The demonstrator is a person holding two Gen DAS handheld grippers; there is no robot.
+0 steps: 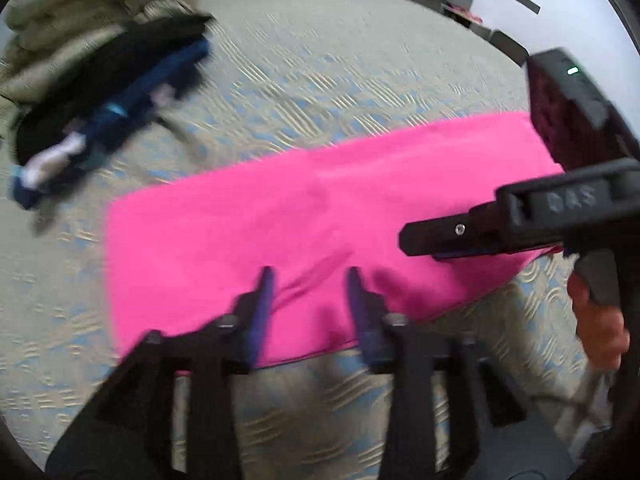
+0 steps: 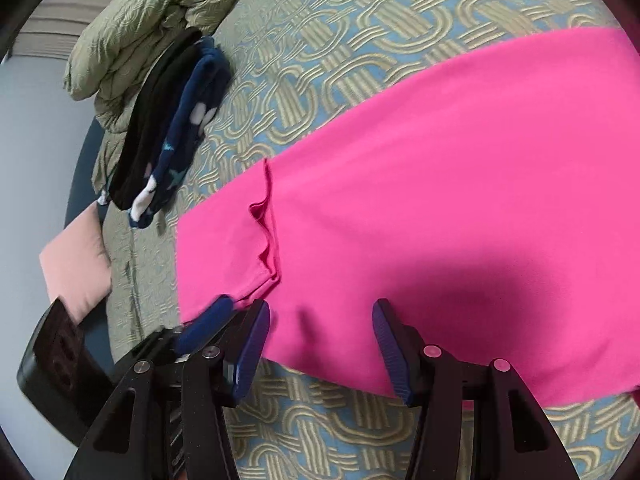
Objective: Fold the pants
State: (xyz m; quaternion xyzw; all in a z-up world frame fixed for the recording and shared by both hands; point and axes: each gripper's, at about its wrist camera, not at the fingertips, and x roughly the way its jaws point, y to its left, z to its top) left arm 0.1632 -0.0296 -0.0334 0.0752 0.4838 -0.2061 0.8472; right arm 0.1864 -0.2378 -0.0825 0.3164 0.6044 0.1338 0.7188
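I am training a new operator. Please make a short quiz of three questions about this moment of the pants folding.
1. True or false: the left gripper is shut on the pink pants.
2. Multiple choice: the stack of dark folded clothes leans against A) a green quilt, B) a wooden chair, C) a laundry basket.
3. Fill in: the pink pants lie flat on the patterned ____.

Key:
1. False; both the left gripper and the right gripper are open and hold nothing.
2. A.
3. Bedspread.
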